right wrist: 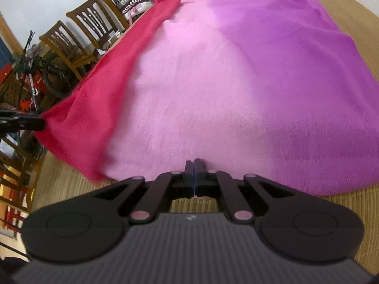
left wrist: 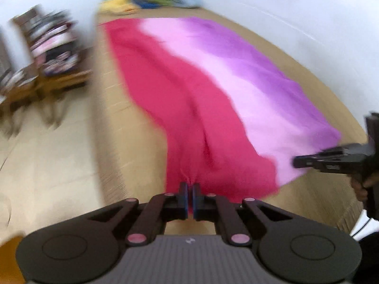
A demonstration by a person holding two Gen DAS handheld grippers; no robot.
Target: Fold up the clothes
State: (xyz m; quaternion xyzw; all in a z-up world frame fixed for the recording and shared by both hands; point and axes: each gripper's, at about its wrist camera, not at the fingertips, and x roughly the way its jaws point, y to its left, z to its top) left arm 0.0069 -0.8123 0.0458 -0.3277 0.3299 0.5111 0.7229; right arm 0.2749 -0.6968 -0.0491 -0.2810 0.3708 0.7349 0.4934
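A large fleece cloth (left wrist: 213,90) in red, pale pink and purple bands lies spread over a tan table (left wrist: 111,108). My left gripper (left wrist: 189,185) is shut on the red near corner, where the fabric puckers between the pads. My right gripper (right wrist: 194,163) is shut on the near edge of the pale pink band of the cloth (right wrist: 213,90). In the left wrist view the right gripper (left wrist: 296,162) comes in from the right at the pink edge. In the right wrist view the left gripper (right wrist: 41,124) pinches the red corner at the far left.
Wooden chairs (right wrist: 78,30) stand along the table's left side, one stacked with folded clothes (right wrist: 135,2). A heap of yellow, blue and green clothes (left wrist: 142,1) lies at the table's far end. A bicycle and clutter (right wrist: 30,80) fill the left floor. White wall (left wrist: 296,11) runs along the right.
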